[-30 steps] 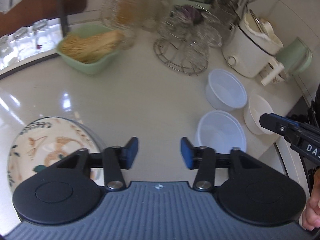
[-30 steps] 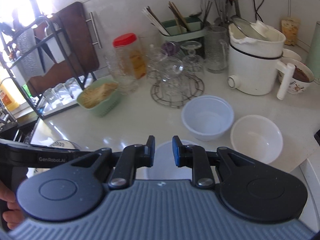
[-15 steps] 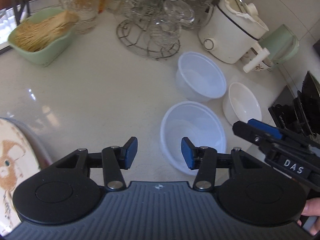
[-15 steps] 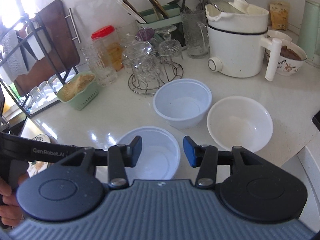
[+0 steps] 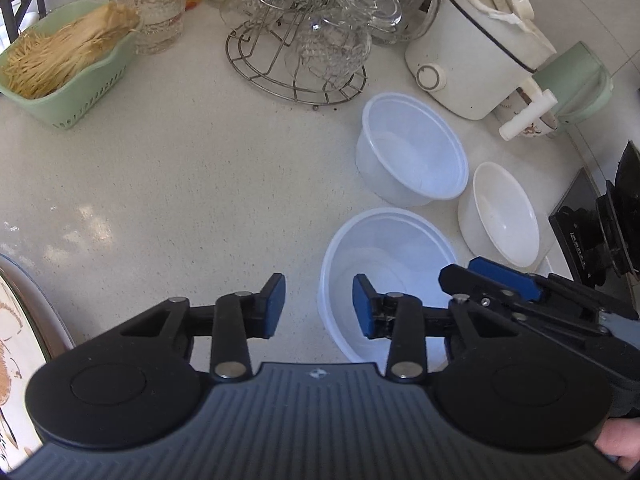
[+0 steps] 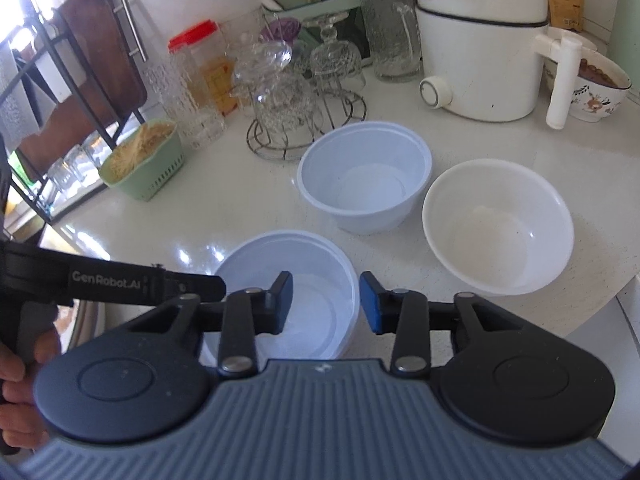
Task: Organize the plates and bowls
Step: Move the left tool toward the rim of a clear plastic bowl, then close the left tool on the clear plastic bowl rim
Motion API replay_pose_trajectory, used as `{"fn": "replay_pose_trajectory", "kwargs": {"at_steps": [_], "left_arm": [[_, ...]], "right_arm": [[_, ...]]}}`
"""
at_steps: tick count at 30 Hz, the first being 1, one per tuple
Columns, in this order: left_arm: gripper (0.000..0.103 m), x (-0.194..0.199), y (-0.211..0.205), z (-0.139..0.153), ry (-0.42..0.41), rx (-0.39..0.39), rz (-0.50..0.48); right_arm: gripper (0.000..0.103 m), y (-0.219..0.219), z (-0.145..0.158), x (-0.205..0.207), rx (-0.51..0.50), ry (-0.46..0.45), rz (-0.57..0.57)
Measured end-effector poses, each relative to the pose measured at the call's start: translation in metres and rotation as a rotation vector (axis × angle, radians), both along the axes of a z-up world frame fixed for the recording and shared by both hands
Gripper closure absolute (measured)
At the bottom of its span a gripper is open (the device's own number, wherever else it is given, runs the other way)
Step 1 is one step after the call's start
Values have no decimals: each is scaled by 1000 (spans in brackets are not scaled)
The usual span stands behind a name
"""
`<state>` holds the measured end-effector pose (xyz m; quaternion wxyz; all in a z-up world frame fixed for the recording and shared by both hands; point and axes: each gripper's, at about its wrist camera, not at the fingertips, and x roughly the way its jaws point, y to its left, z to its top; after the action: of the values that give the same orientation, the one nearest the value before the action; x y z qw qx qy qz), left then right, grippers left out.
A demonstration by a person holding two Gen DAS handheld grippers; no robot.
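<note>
Three bowls stand on the white counter. The near translucent plastic bowl has both grippers at its rim. My left gripper straddles its left wall and its jaws are closing, pads still clear of the plastic. My right gripper straddles the right wall, jaws also closing, with the outer pad close to the rim. Behind stand a second translucent bowl and a white bowl. A patterned plate shows at the left edge.
A wire rack of upturned glasses and a white electric pot stand just behind the bowls. A green basket sits at the back left, a green jug and a patterned bowl at the back right. Black equipment borders the counter's right edge.
Both grippers have come down onto the near translucent bowl. The left moved right, away from the plate, and its jaws narrowed. The right jaws widened, then narrowed a little.
</note>
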<state>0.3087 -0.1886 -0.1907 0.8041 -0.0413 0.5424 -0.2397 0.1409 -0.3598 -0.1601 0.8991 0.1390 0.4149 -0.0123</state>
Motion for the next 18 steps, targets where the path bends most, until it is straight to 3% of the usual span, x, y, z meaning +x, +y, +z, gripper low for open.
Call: {"fn": "replay_pose_trajectory", "kwargs": {"at_steps": [8, 13, 18], "left_arm": [[88, -1, -1, -5, 33, 17, 31], [92, -2, -1, -7, 42, 21, 49], [94, -1, 0, -7, 63, 5, 71]], "right_arm": [[77, -4, -3, 5, -20, 8, -7], [77, -7, -10, 8, -27, 27, 1], [87, -9, -16, 7, 24, 49, 14]]}}
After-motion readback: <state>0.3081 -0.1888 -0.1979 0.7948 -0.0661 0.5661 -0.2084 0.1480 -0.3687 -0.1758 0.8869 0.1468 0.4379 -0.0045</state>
